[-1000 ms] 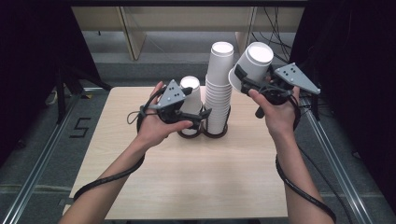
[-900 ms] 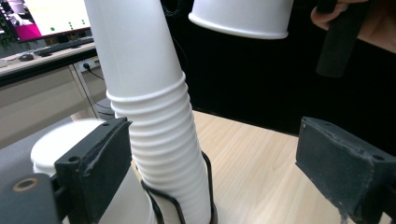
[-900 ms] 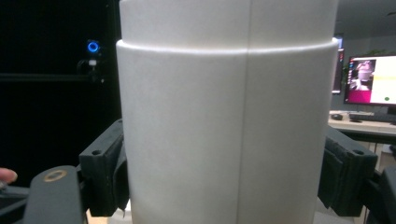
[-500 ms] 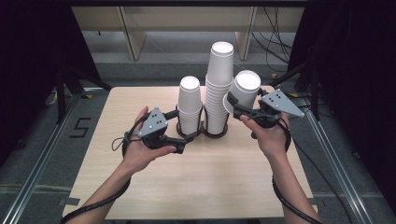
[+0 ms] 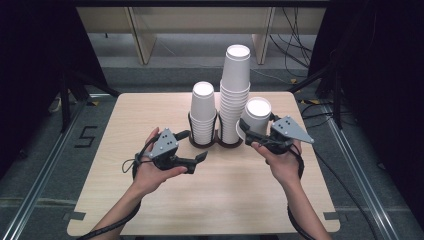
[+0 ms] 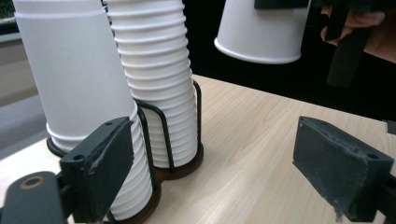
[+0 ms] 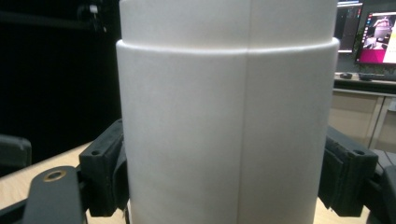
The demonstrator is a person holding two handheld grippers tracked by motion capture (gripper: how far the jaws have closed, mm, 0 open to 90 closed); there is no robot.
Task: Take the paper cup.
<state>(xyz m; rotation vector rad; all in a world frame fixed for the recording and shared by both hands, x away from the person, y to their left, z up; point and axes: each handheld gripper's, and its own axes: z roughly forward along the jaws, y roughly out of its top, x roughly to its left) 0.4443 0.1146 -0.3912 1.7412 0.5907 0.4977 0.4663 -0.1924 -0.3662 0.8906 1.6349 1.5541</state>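
Note:
Two stacks of white paper cups stand upside down in a black wire holder [image 5: 216, 141] at the table's far middle: a short stack [image 5: 203, 112] and a tall stack [image 5: 236, 95]. My right gripper [image 5: 255, 136] is shut on a single upside-down cup [image 5: 257, 114], held off the table just right of the tall stack. In the right gripper view that cup [image 7: 229, 121] sits between both pads [image 7: 105, 172]. My left gripper [image 5: 196, 146] is open and holds nothing, just in front of the holder. Its view shows the short stack [image 6: 74, 70], the tall stack [image 6: 154, 79] and the held cup [image 6: 261, 28].
The light wooden table [image 5: 210, 200] has bare surface in front of the holder and on both sides. Metal rails [image 5: 45, 180] run along the floor beside it. Cables [image 5: 300, 30] and wooden furniture legs lie beyond the far edge.
My left gripper has pulled back from the holder toward the person and down to the left. My right gripper has come down with the cup, from near the tall stack's top to beside its lower half.

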